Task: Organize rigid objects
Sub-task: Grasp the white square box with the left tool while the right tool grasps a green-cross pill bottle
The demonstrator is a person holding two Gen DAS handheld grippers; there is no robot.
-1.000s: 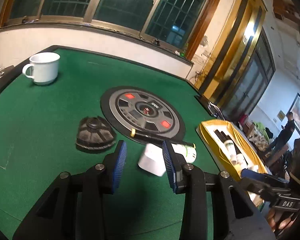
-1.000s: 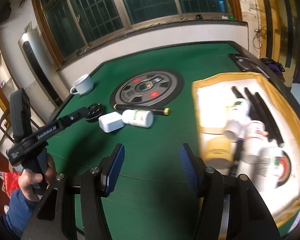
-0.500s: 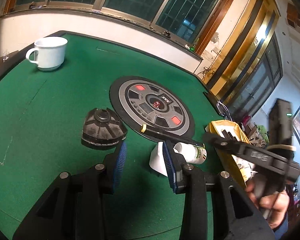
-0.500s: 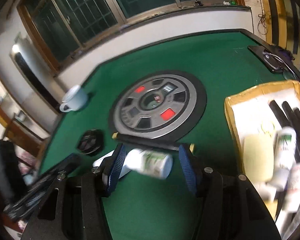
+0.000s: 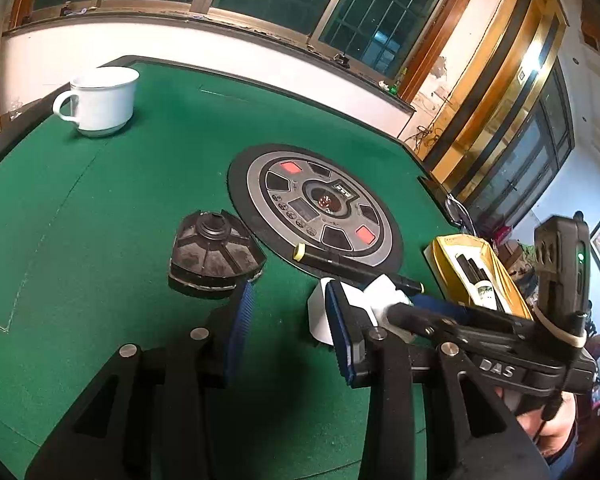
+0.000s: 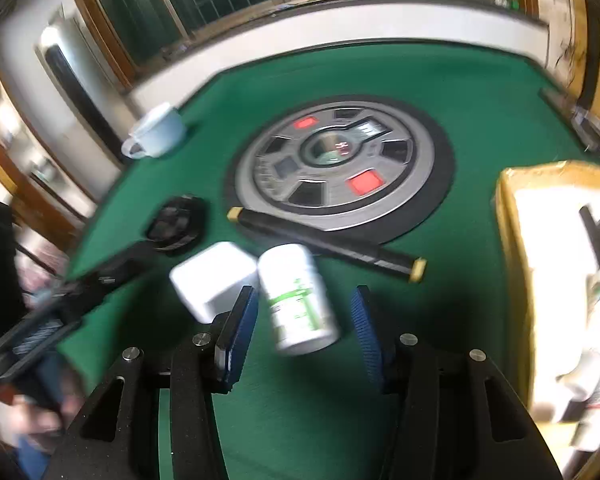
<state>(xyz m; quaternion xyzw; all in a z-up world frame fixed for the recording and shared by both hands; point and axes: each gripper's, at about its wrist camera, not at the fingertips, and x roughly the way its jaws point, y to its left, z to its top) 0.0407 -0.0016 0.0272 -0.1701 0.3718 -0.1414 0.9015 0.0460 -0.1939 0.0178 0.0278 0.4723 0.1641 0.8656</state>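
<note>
Now right gripper [image 6: 304, 320] around white bottle [image 6: 298, 300], jaws closing, pads not touching.

Dim indoor light; R view motion-blurred, fisheye-warped.

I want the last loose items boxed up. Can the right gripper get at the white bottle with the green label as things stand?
Probably yes. The white bottle lies on its side on the green felt between the closing pads of the right gripper, nothing over it. The white box crowds the left pad, so it may get nudged.
</note>
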